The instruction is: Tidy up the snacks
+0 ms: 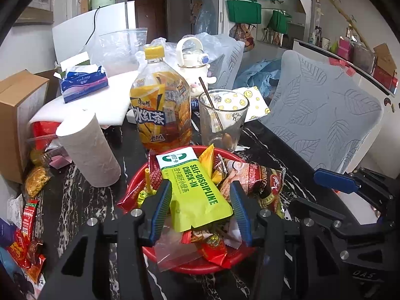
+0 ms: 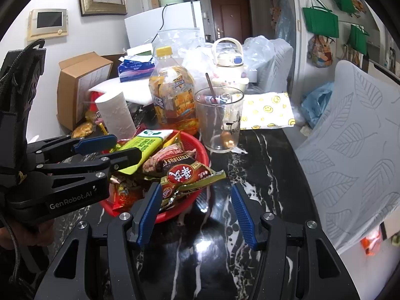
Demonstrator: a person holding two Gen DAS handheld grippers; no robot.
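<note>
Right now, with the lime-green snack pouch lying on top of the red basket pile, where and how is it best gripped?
Probably across its near, notched end, coming from the near side and above. The lime-green snack pouch lies flat and long, top of the red basket pile, near end jutting between the left gripper fingers, which do not press it. Its narrow width fits there.

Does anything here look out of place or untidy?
Yes. Several snack packets lie loose on the table's left edge, outside the red basket. The basket itself is overfull: a brown packet hangs over its rim.
</note>
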